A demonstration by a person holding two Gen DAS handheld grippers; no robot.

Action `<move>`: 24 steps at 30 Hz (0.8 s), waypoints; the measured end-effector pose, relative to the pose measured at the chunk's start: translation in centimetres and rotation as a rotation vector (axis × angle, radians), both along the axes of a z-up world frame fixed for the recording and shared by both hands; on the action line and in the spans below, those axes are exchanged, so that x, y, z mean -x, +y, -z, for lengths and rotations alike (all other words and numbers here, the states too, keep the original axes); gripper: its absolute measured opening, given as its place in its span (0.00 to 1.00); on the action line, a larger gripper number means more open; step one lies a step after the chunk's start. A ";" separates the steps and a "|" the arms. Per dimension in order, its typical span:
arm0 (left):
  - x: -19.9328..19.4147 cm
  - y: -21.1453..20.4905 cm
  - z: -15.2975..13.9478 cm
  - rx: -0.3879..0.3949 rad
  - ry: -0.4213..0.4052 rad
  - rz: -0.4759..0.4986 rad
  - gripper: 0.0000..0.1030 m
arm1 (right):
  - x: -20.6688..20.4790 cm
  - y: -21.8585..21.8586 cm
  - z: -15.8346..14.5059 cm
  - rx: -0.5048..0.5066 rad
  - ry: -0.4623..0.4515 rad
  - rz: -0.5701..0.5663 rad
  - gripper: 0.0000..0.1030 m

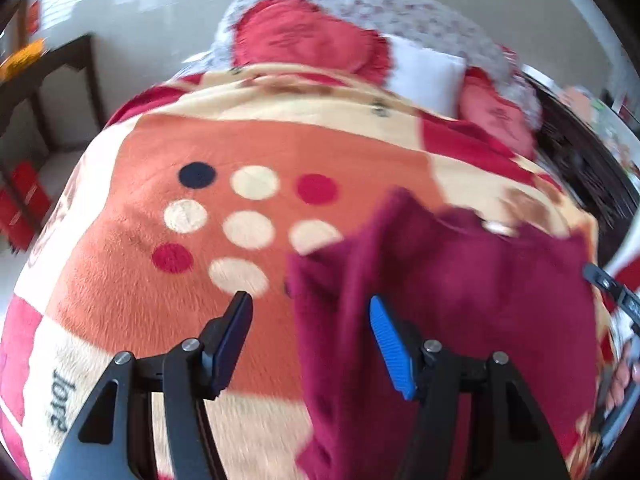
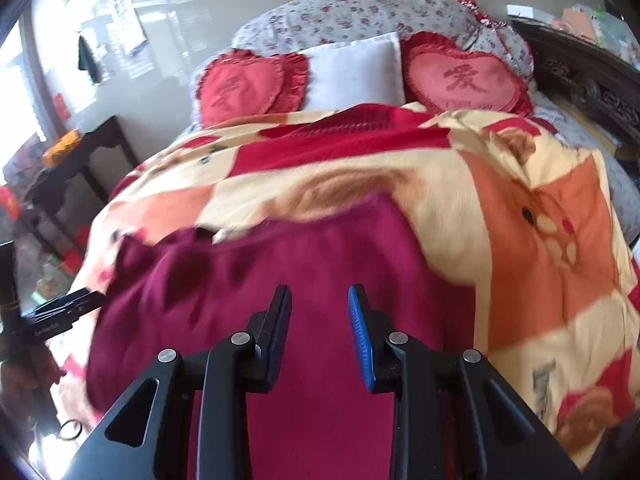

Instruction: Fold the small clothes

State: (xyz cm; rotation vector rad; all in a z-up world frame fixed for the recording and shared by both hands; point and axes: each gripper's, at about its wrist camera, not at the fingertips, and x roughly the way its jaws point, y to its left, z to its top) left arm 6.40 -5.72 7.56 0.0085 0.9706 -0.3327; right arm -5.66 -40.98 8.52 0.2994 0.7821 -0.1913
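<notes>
Maroon garment (image 2: 304,280) lying spread on a patterned blanket (image 2: 540,248) covering the bed, left gripper (image 1: 310,310) fingers standing wide apart, right gripper (image 2: 318,300) fingers parted, both holding nothing, heart pillows (image 2: 464,80) and white pillow (image 2: 356,72) sitting beyond.

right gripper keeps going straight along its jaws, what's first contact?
Most likely the maroon garment, which fills the view ahead of the right gripper; its jaws are open and empty. Depth is unclear.
</notes>
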 end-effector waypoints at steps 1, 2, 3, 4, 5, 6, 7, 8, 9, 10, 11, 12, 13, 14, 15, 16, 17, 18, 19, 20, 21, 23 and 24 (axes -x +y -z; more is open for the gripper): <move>-0.8 -0.1 0.6 0.000 0.016 -0.012 0.63 | -0.8 -0.6 0.4 0.000 0.004 0.022 0.10; -1.7 -0.1 1.3 -0.004 0.035 -0.019 0.63 | -1.3 -1.0 0.7 -0.004 0.008 0.036 0.10; -2.1 -0.3 1.7 -0.013 0.042 -0.021 0.65 | -2.0 -1.7 1.3 -0.014 0.020 0.060 0.10; -2.2 -0.3 2.0 -0.021 0.047 -0.019 0.65 | -2.6 -2.4 2.0 -0.028 0.035 0.079 0.10; -2.3 -0.5 2.4 -0.030 0.046 -0.013 0.65 | -3.0 -2.9 2.5 -0.044 0.039 0.088 0.10; -2.2 -0.7 2.6 -0.040 0.038 -0.007 0.65 | -3.2 -3.2 2.8 -0.048 0.033 0.094 0.10; -2.1 -0.8 2.8 -0.047 0.032 -0.003 0.65 | -3.4 -3.3 2.9 -0.043 0.027 0.095 0.10; -2.0 -0.8 3.0 -0.051 0.030 0.001 0.65 | -3.7 -3.3 3.0 -0.031 0.027 0.092 0.10; -2.1 -0.8 3.1 -0.049 0.033 -0.001 0.65 | -3.9 -3.2 3.0 -0.020 0.031 0.090 0.10; -2.1 -0.8 3.2 -0.043 0.037 -0.004 0.65 | -4.1 -3.2 3.0 -0.013 0.036 0.087 0.10; -2.1 -0.8 3.1 -0.040 0.039 -0.006 0.65 | -4.1 -3.1 2.8 -0.013 0.043 0.085 0.10; -2.1 -0.7 3.1 -0.038 0.042 -0.008 0.65 | -4.1 -3.1 2.7 -0.017 0.048 0.083 0.10; -2.1 -0.8 3.1 -0.041 0.041 -0.008 0.65 | -3.9 -3.1 2.5 -0.023 0.051 0.082 0.10; -2.1 -0.9 3.0 -0.046 0.038 -0.007 0.65 | -3.5 -3.1 1.9 -0.031 0.047 0.081 0.10; -2.0 -1.0 2.9 -0.051 0.035 -0.005 0.65 | -3.0 -2.9 1.5 -0.038 0.039 0.080 0.10; -1.9 -1.0 2.8 -0.053 0.033 -0.003 0.65 | -2.6 -2.8 1.2 -0.040 0.032 0.079 0.10; -1.9 -1.0 2.8 -0.055 0.034 -0.002 0.65 | -2.0 -2.6 0.8 -0.043 0.026 0.077 0.10; -2.0 -1.0 2.8 -0.054 0.036 -0.002 0.65 | -1.3 -2.3 0.6 -0.046 0.018 0.071 0.10; -2.0 -1.0 2.8 -0.052 0.039 -0.004 0.65 | -0.7 -2.2 0.4 -0.046 0.012 0.066 0.10; -2.1 -1.0 2.8 -0.049 0.042 -0.005 0.65 | -0.3 -2.1 0.3 -0.044 0.010 0.067 0.10; -2.1 -1.0 2.8 -0.048 0.043 -0.006 0.65 | 0.0 -2.2 0.4 -0.043 0.011 0.070 0.10; -2.1 -1.0 2.9 -0.050 0.043 -0.007 0.65 | 0.3 -2.5 0.8 -0.049 0.019 0.078 0.10; -2.1 -1.1 2.9 -0.053 0.041 -0.006 0.65 | 0.2 -2.7 1.0 -0.052 0.025 0.084 0.10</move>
